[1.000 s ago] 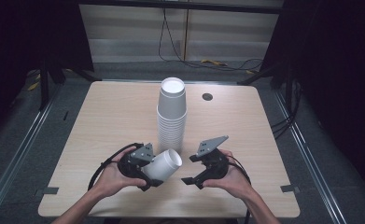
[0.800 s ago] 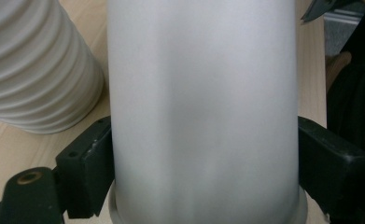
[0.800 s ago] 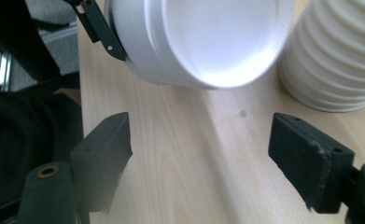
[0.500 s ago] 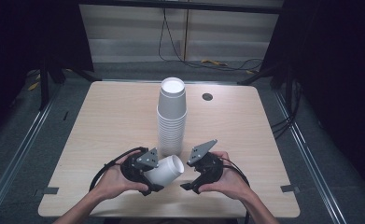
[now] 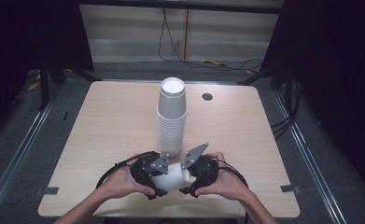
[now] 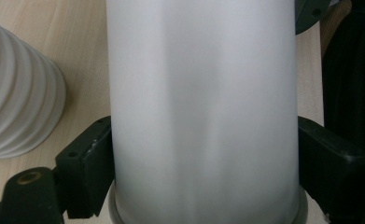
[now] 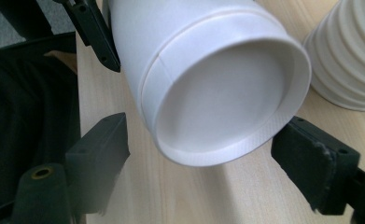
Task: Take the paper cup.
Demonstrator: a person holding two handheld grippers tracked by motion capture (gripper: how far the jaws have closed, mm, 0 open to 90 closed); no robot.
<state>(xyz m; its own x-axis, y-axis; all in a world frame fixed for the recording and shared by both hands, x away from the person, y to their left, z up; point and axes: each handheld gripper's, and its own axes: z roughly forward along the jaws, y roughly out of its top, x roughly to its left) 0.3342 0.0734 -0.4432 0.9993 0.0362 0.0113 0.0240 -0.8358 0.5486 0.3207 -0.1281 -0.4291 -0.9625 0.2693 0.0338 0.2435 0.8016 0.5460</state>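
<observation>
The left gripper (image 5: 164, 179) holds a white paper cup (image 5: 170, 177) lying sideways, low over the near edge of the pale wooden surface (image 5: 101, 126), fingers (image 6: 89, 163) pressed on its walls. The right gripper (image 5: 188, 179) stands wide around the cup's base, not touching. Squeezing could crush the thin wall. The right gripper view shows the gap; the high view shows the tall stack of white cups (image 5: 171, 116) close behind.

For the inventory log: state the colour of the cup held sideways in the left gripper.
White, plain: the cup shows best in the right gripper view.
</observation>
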